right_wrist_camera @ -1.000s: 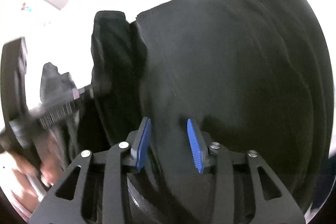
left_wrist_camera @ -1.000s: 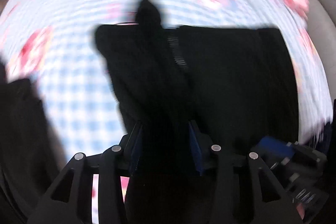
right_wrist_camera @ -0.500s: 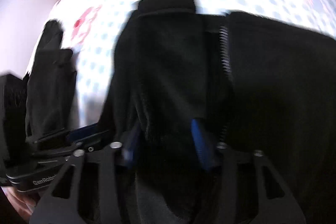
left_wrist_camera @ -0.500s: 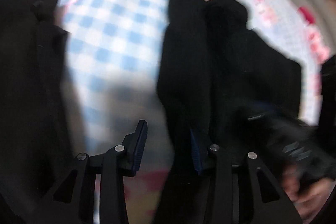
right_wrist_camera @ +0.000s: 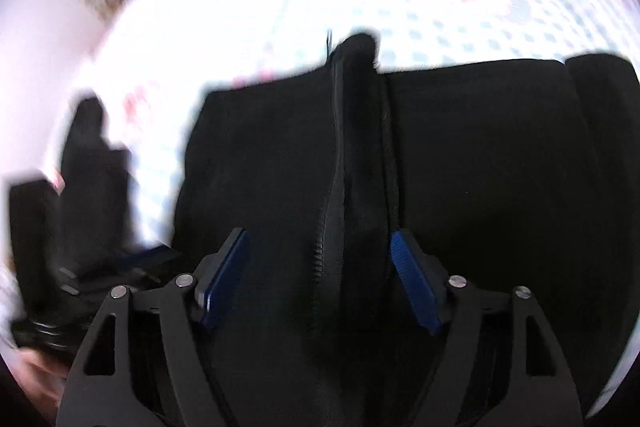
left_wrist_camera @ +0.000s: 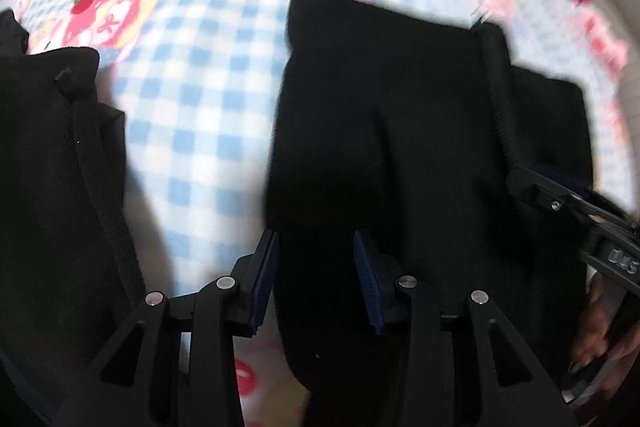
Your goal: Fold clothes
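Spanning black garment (right_wrist_camera: 460, 167), right tongs (right_wrist_camera: 320, 279)

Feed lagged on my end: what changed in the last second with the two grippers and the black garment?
The right gripper has just been opening; its pads now stand clear of the zippered black garment between them. The left gripper moved onto the garment's edge, jaws apart. The garment stays on the checkered sheet.

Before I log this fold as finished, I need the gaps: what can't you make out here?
- Left wrist view: the black garment lower hem, hidden behind the left hand-held gripper.
- Right wrist view: the second dark garment, motion-blurred.
- Neither view: whether the pads press cloth; black on black.
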Available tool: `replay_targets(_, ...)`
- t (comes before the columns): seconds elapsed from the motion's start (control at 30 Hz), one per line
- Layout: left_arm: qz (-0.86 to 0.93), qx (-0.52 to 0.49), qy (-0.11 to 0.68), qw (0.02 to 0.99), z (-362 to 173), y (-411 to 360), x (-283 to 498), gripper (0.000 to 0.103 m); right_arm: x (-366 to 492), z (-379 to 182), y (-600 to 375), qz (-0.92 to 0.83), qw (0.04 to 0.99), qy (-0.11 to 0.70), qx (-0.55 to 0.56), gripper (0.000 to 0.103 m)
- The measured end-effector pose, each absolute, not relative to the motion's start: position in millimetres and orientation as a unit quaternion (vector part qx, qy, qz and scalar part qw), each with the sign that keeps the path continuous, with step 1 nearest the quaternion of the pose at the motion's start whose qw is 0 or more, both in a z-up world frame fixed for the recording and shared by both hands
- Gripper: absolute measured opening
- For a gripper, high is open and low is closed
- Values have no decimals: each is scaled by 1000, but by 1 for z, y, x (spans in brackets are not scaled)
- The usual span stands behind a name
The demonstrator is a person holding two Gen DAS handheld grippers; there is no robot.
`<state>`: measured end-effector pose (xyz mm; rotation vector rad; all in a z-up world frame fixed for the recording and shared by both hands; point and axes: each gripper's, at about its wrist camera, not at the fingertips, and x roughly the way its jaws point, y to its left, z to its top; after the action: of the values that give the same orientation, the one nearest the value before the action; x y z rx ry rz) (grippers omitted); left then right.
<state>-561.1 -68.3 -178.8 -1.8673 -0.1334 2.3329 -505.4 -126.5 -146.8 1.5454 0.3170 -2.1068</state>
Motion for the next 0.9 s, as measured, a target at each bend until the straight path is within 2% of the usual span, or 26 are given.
replay_targets(0.03, 777, -627, -27, 61, -182, -72, -563, 42, -509, -158, -127, -769, 231, 144, 579, 59)
replay_targets(0.07, 775, -630, -12, 48, -185, -75, -565, 43, -514, -159, -116, -770, 222, 126, 585, 43)
replay_targets(0.13, 777, -628, -21, 30, -182, -89, -567, 44, -525, -161, -95, -771, 203, 90, 596, 43)
replay_targets(0.2, 784, -621, -7, -3, -178, -102, -568, 44, -528, -148, -73, -799, 151, 101, 574, 43)
replay_targets(0.23, 783, -621, -39, 5, -176, -111, -569, 44, -528, -142, -62, -809, 134, 103, 562, 43)
replay_targets(0.3, 774, -624, -103, 28, -175, -125, -570, 43, -529, -129, -38, -812, 148, 36, 564, 43)
replay_targets(0.37, 736, -646, -177, 100, -186, -129, -570, 45, -527, -122, -24, -797, 187, -21, 575, 45)
replay_targets(0.4, 727, -653, -180, 108, -190, -128, -569, 49, -521, -125, -28, -782, 209, -21, 587, 45)
replay_targets(0.47, 711, -667, -183, 125, -199, -127, -568, 50, -507, -132, -38, -753, 251, -9, 608, 48)
replay_targets(0.53, 728, -662, -139, 109, -199, -128, -569, 52, -488, -146, -52, -734, 269, 32, 623, 50)
replay_targets(0.6, 740, -657, -114, 92, -194, -132, -570, 51, -472, -163, -60, -732, 242, 98, 630, 50)
replay_targets(0.7, 756, -642, -106, 67, -179, -150, -568, 53, -460, -160, -51, -754, 216, 119, 609, 49)
replay_targets(0.9, 720, -630, -269, 116, -166, -205, -516, 53, -437, -141, -27, -740, 242, 32, 627, 50)
